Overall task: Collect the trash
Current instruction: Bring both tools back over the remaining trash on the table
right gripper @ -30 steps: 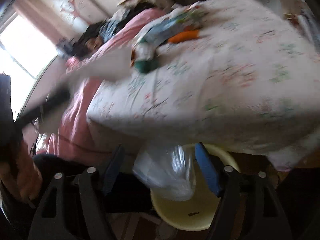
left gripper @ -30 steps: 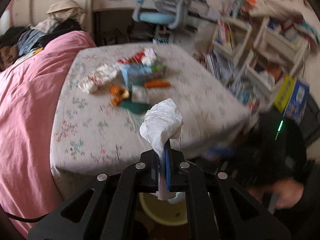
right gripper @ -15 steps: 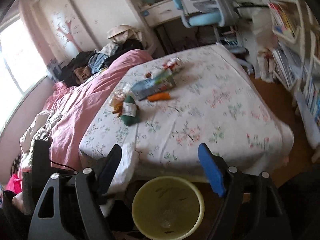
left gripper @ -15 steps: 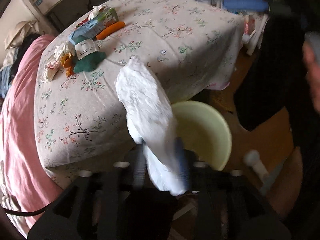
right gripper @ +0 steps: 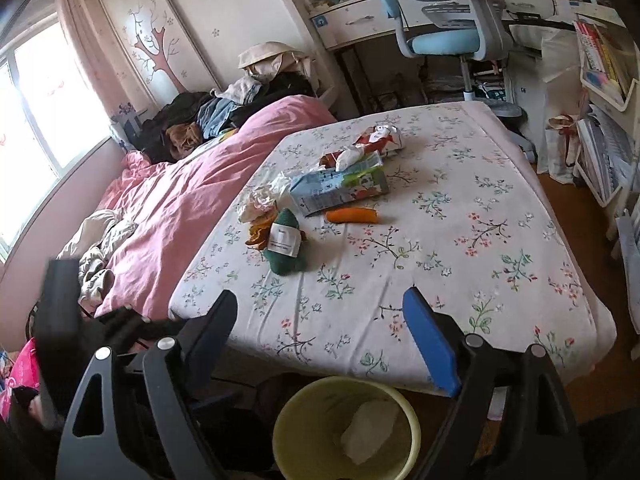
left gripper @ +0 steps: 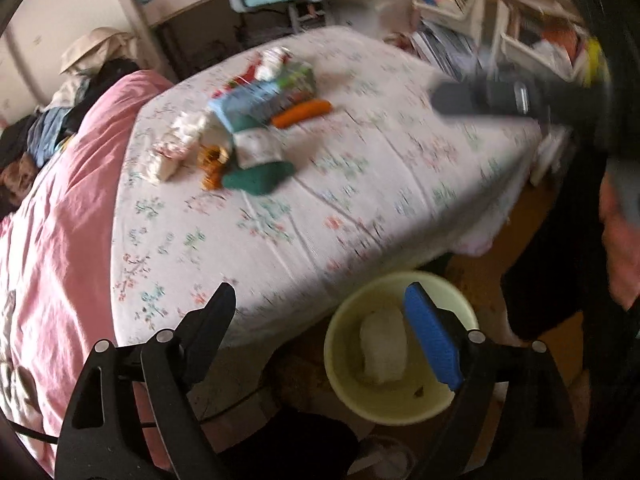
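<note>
A pale yellow bin [left gripper: 334,356] stands on the floor at the bed's corner, with a crumpled white tissue [left gripper: 382,346] lying inside it. My left gripper [left gripper: 320,320] hangs over the bin, its jaws opening with nothing between them. My right gripper [right gripper: 320,320] is above the bin [right gripper: 414,420] and faces the bed, jaws also opening and empty; the tissue [right gripper: 370,430] shows below. On the floral sheet lie an orange wrapper [right gripper: 352,215], a green pouch [right gripper: 285,246], a blue carton [right gripper: 340,186] and a red-white packet [right gripper: 378,138].
A pink duvet [right gripper: 180,200] covers the bed's left side, with piled clothes [right gripper: 224,112] beyond it. A blue desk chair [right gripper: 448,40] and desk stand behind the bed, and white shelves [right gripper: 604,80] line the right wall. A person's hand [left gripper: 620,232] is at the right.
The left gripper swung over the bin and let go of the white tissue, which now lies inside it. The right gripper rose, bringing the bed into full view.
</note>
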A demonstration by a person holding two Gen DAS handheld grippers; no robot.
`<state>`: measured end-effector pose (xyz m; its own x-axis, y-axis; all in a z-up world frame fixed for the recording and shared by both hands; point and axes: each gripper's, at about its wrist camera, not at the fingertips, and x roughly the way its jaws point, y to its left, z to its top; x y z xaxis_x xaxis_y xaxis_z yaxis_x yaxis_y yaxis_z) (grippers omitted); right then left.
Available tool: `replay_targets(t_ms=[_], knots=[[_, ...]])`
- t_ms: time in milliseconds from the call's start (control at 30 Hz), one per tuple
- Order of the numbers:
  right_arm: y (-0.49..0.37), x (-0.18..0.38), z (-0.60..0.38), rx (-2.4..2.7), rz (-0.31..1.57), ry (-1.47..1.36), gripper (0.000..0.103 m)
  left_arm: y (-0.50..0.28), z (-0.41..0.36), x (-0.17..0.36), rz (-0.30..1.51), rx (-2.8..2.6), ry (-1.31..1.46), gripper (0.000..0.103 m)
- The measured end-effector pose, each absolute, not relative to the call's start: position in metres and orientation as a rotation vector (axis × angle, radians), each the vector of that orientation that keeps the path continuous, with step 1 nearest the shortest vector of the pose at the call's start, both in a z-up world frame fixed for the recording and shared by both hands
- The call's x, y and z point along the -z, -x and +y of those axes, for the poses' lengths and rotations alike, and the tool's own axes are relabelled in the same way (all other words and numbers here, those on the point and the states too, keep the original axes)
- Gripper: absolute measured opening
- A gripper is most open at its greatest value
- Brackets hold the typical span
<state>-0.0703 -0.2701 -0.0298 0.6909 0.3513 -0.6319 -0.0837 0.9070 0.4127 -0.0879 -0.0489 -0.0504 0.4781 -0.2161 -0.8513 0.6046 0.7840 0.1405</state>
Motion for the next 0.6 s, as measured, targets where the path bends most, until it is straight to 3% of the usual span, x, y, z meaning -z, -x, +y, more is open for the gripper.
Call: replay_targets(t_ms=[600], knots=[[0.052,0.022,-0.251,-0.352,0.791,-0.383,0.082,0.039,0.032,0.015,0.858,0.261,0.010,0.089]])
